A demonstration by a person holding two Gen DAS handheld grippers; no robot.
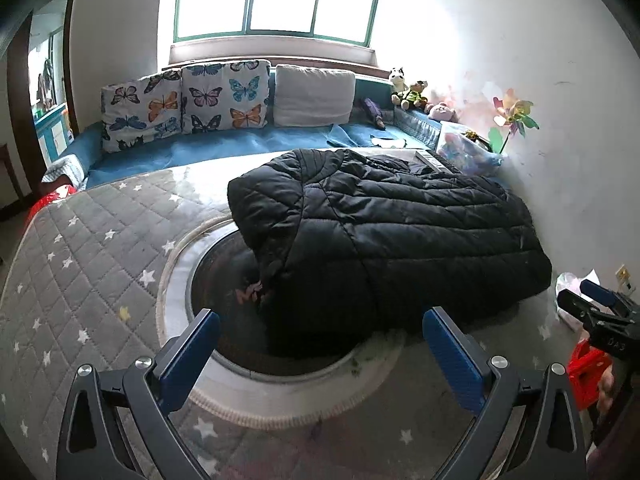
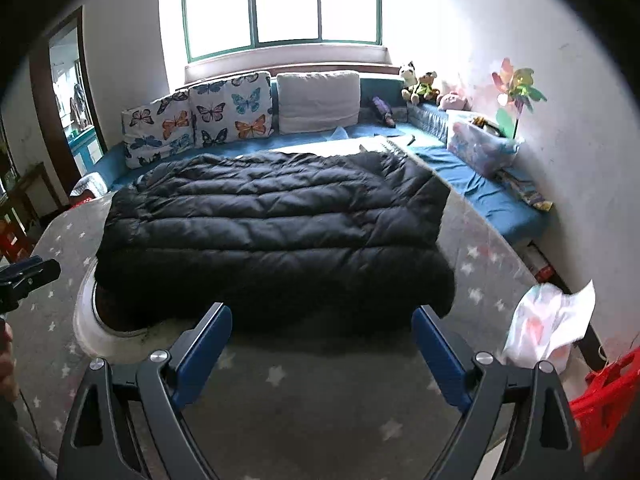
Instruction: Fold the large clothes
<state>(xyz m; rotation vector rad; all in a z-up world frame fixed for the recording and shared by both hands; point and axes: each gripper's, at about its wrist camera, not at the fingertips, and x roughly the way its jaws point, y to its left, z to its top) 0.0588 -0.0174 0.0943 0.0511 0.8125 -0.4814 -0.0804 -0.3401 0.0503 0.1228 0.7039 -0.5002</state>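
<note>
A black quilted puffer jacket point(image 1: 384, 232) lies folded in a thick bundle on a grey star-print quilted mat point(image 1: 80, 256), partly over a round dark patch with a white ring point(image 1: 224, 264). It also shows in the right wrist view point(image 2: 276, 224). My left gripper point(image 1: 320, 344) is open and empty, just short of the jacket's near edge. My right gripper point(image 2: 322, 340) is open and empty, close to the jacket's near hem. The right gripper shows at the right edge of the left wrist view point(image 1: 600, 312). The left gripper shows at the left edge of the right wrist view point(image 2: 28, 276).
A blue-covered bench point(image 2: 480, 176) with butterfly cushions point(image 1: 184, 100), a white cushion point(image 1: 314, 94) and stuffed toys point(image 1: 408, 92) runs along the back and right. A pinwheel point(image 1: 514, 116), a plastic bag point(image 2: 548, 328) and a red basket point(image 2: 604, 396) stand at the right.
</note>
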